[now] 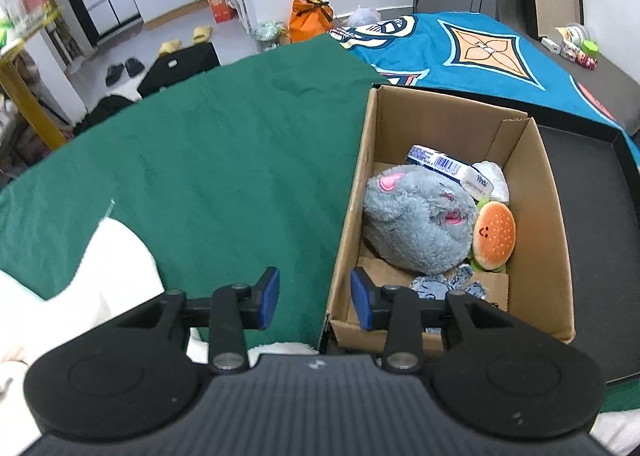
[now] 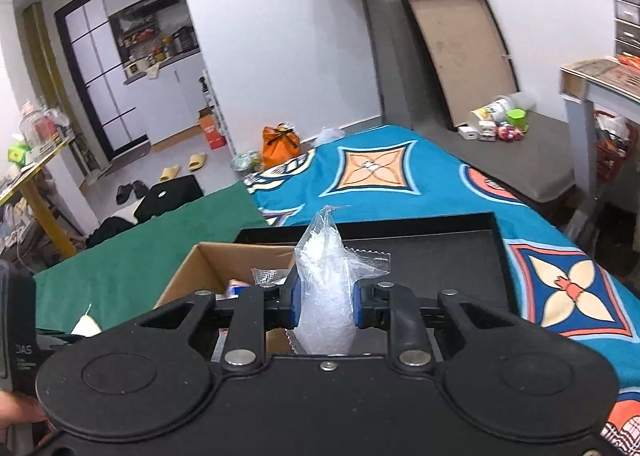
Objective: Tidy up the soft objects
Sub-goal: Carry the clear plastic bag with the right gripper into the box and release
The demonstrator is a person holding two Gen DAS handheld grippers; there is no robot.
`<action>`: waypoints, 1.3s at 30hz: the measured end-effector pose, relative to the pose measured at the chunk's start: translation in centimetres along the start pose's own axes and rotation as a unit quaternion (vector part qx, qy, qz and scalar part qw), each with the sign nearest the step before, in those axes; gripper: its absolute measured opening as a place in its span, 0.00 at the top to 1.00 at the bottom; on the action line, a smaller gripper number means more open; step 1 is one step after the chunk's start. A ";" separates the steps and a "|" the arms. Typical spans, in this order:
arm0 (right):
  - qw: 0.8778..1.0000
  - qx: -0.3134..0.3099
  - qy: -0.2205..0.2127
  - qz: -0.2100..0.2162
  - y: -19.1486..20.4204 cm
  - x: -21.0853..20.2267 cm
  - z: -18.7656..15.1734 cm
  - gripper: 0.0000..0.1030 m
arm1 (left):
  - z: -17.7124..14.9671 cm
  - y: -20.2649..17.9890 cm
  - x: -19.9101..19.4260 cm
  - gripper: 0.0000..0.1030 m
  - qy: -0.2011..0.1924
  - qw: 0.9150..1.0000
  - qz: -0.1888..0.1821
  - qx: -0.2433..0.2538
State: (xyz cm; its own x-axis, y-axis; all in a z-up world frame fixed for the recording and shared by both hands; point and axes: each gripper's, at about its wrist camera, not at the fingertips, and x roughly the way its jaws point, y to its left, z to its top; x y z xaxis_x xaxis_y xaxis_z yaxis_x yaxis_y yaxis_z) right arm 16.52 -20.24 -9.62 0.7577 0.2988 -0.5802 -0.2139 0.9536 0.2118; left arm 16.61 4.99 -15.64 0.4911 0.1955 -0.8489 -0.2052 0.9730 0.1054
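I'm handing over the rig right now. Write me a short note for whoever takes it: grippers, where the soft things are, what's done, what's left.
Left gripper: open, empty, over the near-left edge of the cardboard box.
Right gripper: shut on a clear plastic packet, held up beside the box, above the black tray.
Done: grey plush toy, burger plush, tissue pack and a small grey plush lie in the box.
Left: box the packet; white soft item is on the green cloth.

A matt brown cardboard box [image 1: 452,191] holds a fuzzy grey plush toy [image 1: 420,223] with, at its three o'clock, a smooth fabric burger [image 1: 494,236]. The green cloth [image 1: 208,159] looks matt and woven. A clear, crinkly, glossy plastic bag [image 2: 326,284] sits between blue rubbery pads [image 2: 295,304].
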 end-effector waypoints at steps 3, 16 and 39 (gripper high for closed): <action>1.000 -0.003 0.009 0.008 1.2 0.4 -0.2 0.77 | 0.0 0.4 0.4 0.64 0.006 1.000 -0.014 -0.007; 0.998 -0.005 0.053 0.037 5.9 3.0 -0.6 0.76 | -0.3 3.1 2.1 0.90 0.033 0.992 -0.106 -0.059; 0.998 0.029 0.061 -0.001 6.4 3.0 -2.2 0.39 | -0.6 4.2 2.1 0.89 0.022 0.987 -0.142 -0.066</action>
State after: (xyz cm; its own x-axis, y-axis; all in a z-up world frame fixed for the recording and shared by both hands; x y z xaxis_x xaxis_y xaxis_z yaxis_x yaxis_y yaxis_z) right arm 16.12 -13.15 -11.73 0.6769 0.3027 -0.6710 -0.1739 0.9515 0.2538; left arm 16.29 9.43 -17.25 0.5076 -0.0909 -0.8568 -0.1755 0.9627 -0.2061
